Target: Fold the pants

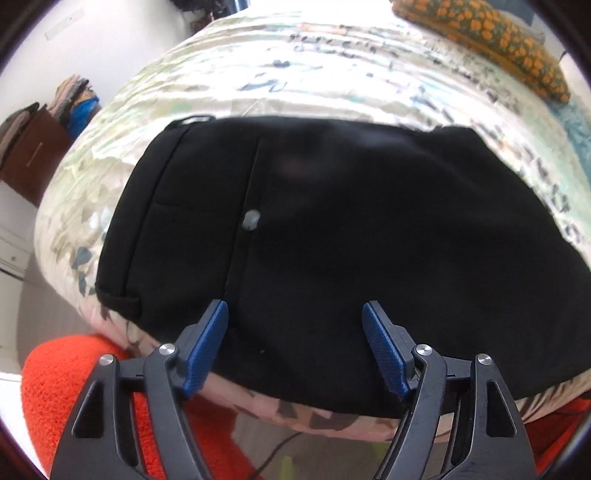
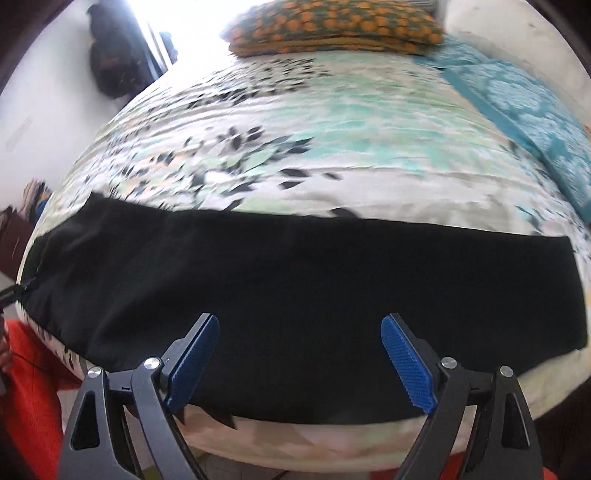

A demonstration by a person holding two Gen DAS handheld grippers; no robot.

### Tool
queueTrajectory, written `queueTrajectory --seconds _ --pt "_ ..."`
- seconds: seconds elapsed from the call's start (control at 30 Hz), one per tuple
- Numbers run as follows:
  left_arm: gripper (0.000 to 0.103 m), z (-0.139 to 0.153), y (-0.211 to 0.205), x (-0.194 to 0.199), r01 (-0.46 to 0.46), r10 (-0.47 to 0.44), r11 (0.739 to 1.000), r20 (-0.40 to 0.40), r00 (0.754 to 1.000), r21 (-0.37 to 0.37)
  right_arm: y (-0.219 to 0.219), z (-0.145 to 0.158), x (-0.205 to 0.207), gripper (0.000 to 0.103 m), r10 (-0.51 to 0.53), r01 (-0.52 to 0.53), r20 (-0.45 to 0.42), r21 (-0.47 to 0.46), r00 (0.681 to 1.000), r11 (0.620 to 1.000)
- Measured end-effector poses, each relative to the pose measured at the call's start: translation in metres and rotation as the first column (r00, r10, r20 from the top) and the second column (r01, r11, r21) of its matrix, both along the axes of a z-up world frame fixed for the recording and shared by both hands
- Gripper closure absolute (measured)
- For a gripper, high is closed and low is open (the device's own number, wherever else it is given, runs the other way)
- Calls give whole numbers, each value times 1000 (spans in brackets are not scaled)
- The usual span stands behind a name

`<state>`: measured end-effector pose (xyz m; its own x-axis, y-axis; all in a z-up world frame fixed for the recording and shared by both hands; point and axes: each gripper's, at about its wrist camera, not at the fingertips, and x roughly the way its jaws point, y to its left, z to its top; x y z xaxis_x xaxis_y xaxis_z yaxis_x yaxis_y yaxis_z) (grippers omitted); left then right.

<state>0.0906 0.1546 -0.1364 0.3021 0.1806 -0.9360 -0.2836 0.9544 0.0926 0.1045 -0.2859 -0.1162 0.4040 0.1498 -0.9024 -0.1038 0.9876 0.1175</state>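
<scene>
Pants (image 1: 332, 240), black, are lying flat across the near edge of the bed (image 1: 332, 74), on its floral bedsheet (image 2: 295, 147), and I am using them as my landmark. My left gripper (image 1: 295, 314) is hanging over their near hem with its 2 blue pads (image 1: 207, 343) spread wide, gripping nothing. Past it, a pale button (image 1: 251, 219) is sitting beside a seam on the pants, and the waistband end is pointing left. My right gripper (image 2: 299, 325) is hovering over the leg part of the pants, its jaws also standing wide apart with only cloth below them, nothing pinched. Beyond the pants, at the far end, an orange-flowered pillow (image 2: 332, 26) is resting. Right of the pants a teal patterned cloth (image 2: 535, 110) is lying. Nearer than the pants, orange fleece clothing (image 1: 74, 387) is showing beneath my left gripper.
</scene>
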Motion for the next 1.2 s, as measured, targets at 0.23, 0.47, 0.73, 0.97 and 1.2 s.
queueTrajectory --seconds 0.23,0.47,0.73,0.97,1.2 --pt "25 46 -27 -7 39 -18 995 229 973 -89 23 -20 -24 12 79 -79 -20 -39 997 996" --pt "25 -7 -117 32 317 -297 941 158 942 -122 51 58 60 10 294 -303 139 47 946 952" --pt "18 -22 -128 0 401 -395 916 131 909 -26 180 33 220 6 683 -694 148 36 715 719" --pt "16 -26 -131 7 405 -401 914 119 908 -17 270 -16 247 10 938 -943 108 1 331 332" --pt "15 -28 -137 14 412 -408 911 115 906 -14 286 -26 280 13 893 -897 118 -33 434 440"
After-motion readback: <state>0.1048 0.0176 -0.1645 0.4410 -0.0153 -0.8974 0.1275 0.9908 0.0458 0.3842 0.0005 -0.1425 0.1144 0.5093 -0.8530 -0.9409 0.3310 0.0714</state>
